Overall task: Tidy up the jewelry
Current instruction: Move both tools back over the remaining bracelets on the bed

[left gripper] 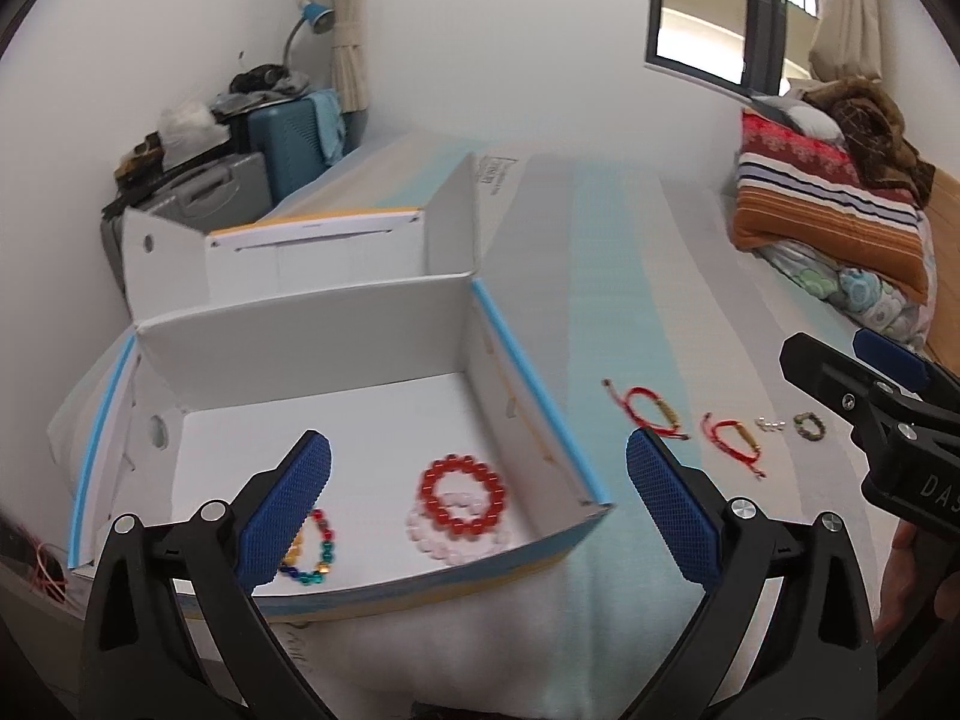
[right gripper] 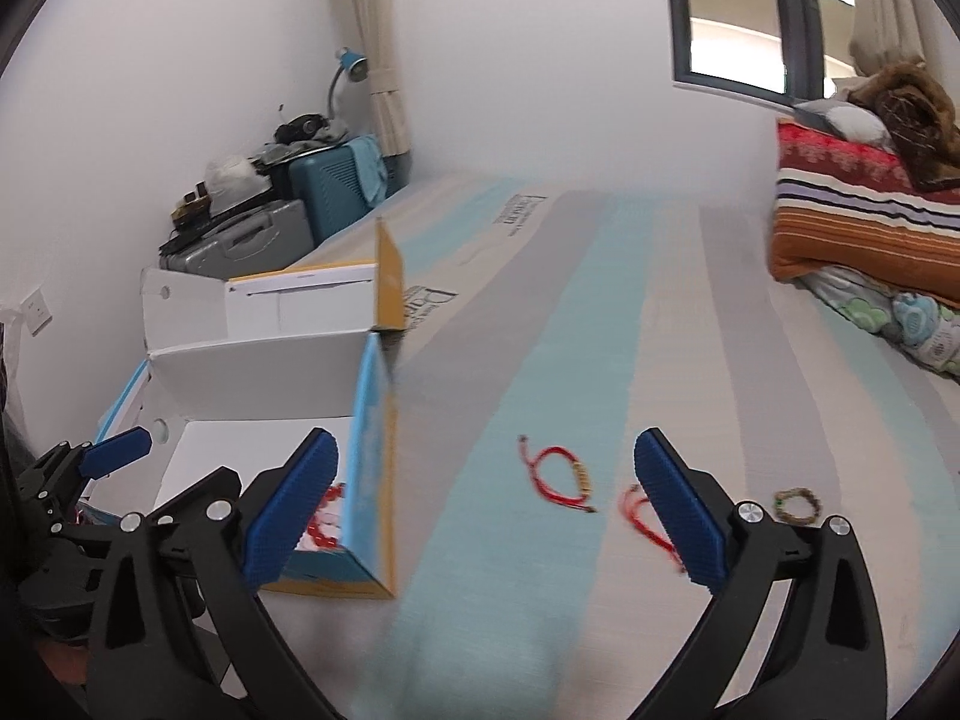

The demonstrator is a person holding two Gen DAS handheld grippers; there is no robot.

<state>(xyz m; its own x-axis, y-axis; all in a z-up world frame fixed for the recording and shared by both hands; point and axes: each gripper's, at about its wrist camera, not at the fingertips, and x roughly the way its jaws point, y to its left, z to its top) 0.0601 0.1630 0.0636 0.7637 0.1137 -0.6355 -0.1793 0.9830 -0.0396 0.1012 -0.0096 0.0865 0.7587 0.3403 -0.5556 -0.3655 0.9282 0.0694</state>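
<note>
In the box (left gripper: 528, 402): red bead bracelet (left gripper: 462, 495) lying over pink one (left gripper: 456, 540), multicolor bracelet (left gripper: 312, 552) beside them. Red cord bracelets (left gripper: 648, 411) sitting outside on bed (striped sheet). Both grippers (left gripper: 477, 504) (right gripper: 486, 504) hovering, jaws spread.

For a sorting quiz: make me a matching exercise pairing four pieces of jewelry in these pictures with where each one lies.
Things:
1. red bead bracelet
2. multicolour bead bracelet
3. dark green bead bracelet
4. red cord bracelet

Places:
A. on the striped bedcover, closest to the box wall
B. in the box, partly behind the left gripper's finger
C. in the box, overlapping a pale pink bracelet
D. on the bedcover, farthest from the box

Pairs: 1-C, 2-B, 3-D, 4-A
</note>
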